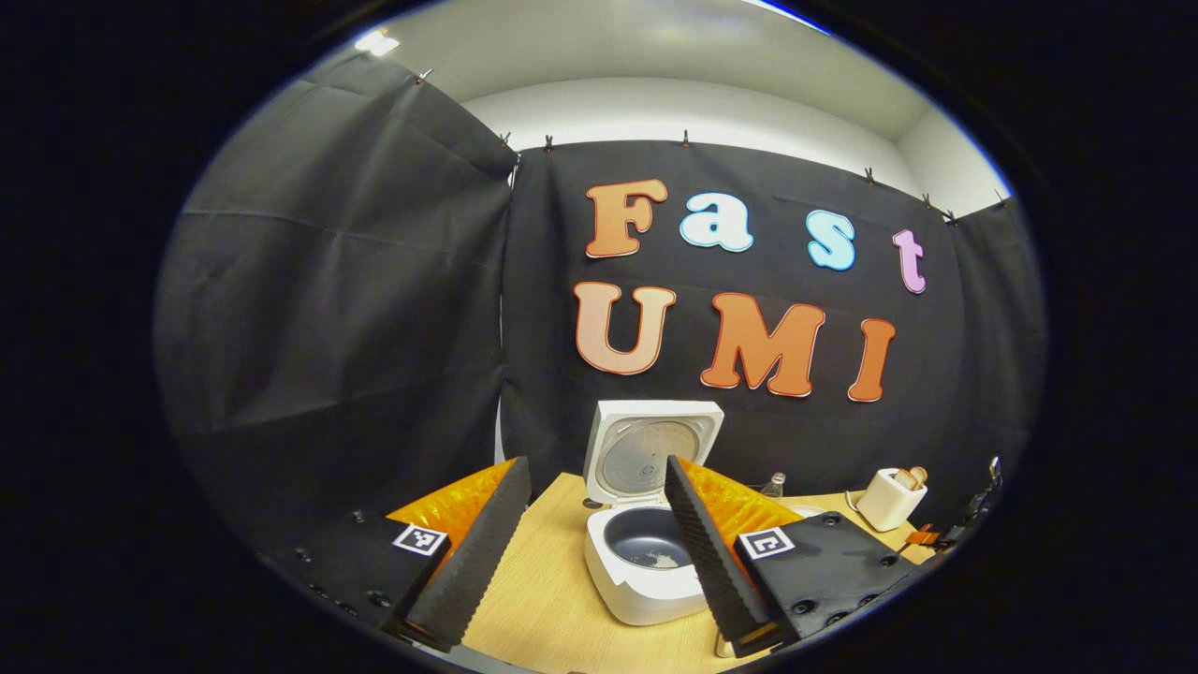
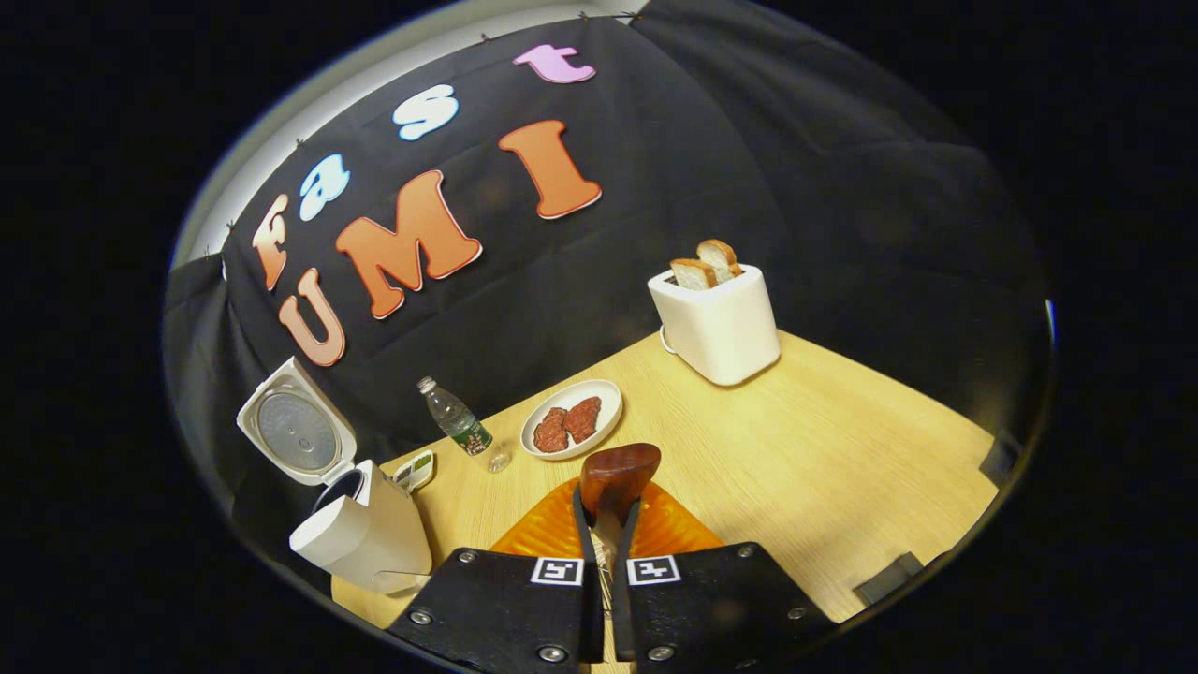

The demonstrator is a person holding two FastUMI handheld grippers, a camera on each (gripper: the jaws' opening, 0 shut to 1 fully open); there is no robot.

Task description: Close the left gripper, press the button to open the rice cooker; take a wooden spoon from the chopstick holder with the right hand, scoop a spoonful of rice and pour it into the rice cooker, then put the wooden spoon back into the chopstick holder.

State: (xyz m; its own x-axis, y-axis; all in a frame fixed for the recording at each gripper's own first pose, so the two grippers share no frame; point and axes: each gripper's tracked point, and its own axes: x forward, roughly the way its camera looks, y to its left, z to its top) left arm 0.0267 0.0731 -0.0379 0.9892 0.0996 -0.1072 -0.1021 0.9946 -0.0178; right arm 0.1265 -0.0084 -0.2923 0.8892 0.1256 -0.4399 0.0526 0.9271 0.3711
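The white rice cooker (image 1: 646, 585) stands open on the wooden table, its lid (image 1: 652, 449) upright. A small patch of white rice lies in the dark inner pot (image 1: 646, 543). My left gripper (image 1: 595, 463) is open in front of the cooker, with the pot between and beyond its fingers, which hold nothing. My right gripper (image 2: 608, 505) is shut on the wooden spoon (image 2: 618, 473), whose dark brown bowl sticks out past the fingertips above the table. In the right gripper view the open rice cooker (image 2: 360, 534) is at the lower left, well apart from the spoon.
A white toaster (image 2: 716, 323) with two bread slices stands at the back right. A white plate (image 2: 604, 393) with pieces of meat and a small water bottle (image 2: 459, 426) sit by the black wall. Bare tabletop (image 2: 824, 449) stretches to the right of the spoon.
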